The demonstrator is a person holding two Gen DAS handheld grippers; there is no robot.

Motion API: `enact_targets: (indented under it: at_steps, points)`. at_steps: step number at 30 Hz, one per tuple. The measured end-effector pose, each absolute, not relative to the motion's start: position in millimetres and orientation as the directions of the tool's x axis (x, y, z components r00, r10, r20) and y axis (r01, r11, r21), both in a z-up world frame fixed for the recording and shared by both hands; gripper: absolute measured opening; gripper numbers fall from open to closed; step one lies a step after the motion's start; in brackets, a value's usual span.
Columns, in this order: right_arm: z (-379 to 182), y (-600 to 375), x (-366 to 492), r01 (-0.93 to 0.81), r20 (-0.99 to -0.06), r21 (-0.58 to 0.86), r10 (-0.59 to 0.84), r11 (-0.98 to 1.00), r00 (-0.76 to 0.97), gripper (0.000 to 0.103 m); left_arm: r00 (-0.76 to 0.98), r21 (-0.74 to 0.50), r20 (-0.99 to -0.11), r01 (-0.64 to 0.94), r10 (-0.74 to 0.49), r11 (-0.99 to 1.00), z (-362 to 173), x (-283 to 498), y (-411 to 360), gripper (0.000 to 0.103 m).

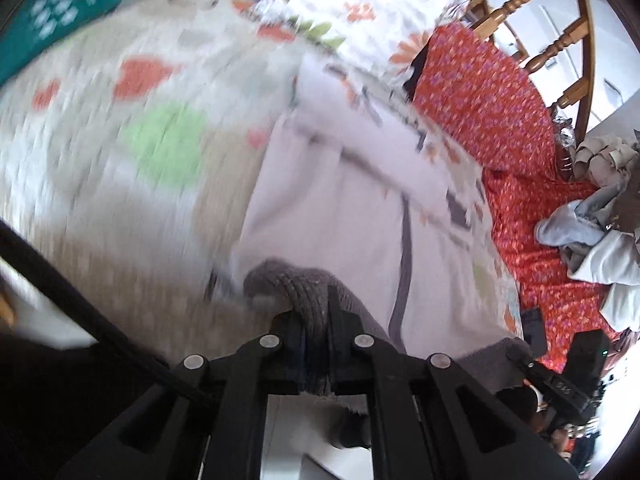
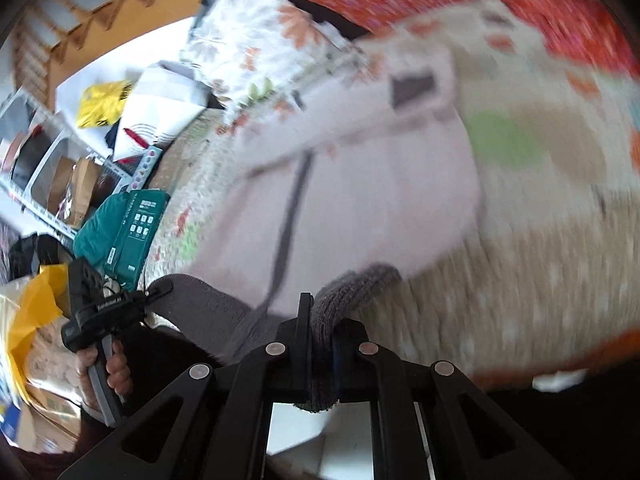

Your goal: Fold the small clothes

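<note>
Red cloth (image 1: 500, 112), wooden chair (image 1: 560, 40), teal box (image 2: 140, 224)

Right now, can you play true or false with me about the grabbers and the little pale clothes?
1. Both grippers pinch the grey ribbed band of the pale garment. True: left gripper, right gripper.
2. The garment is bright blue. False: pale lilac with a dark strip down the middle.
3. A red patterned cloth lies beyond the garment. True.
4. The left gripper is wide open. False: shut on the band.
5. A teal box lies at the bed's edge. True.
</note>
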State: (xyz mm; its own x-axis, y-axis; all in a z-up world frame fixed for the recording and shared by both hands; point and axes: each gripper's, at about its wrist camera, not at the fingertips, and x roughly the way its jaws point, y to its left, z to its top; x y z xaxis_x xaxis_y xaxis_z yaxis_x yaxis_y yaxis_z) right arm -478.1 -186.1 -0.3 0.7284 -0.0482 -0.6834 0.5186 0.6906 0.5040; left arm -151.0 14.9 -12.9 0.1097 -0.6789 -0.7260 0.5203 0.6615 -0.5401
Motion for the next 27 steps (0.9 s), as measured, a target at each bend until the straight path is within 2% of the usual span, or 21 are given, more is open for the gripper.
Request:
enact_targets:
  at_steps: [6,10,18,27]
  points:
    - [43,-246,-411,0.523,-0.661,0.433,-0.136,0.734,0.738,0.008,0.166,-0.506,-0.728,0.525,-0.665,0.685,11,-81,-46,0.007]
    - [46,-293,-371,0.564,-0.668,0.422,-0.177,0.710,0.723,0.008,0.186,-0.482,-0.747,0.510,-0.639,0.712,6,-36,-95,0.007]
    - [12,-376,-310,0.644,-0.728,0.382,-0.213,0.663,0.652,0.008,0.153,-0.468,-0.785,0.487,-0.600,0.737,-26,26,-177,0.007]
    - [-21,-450,-278,0.684,-0.745,0.432,-0.194,0.588,0.638,0.009,0.156,-0.480,-0.780,0.473,-0.606,0.739,-38,65,-222,0.009]
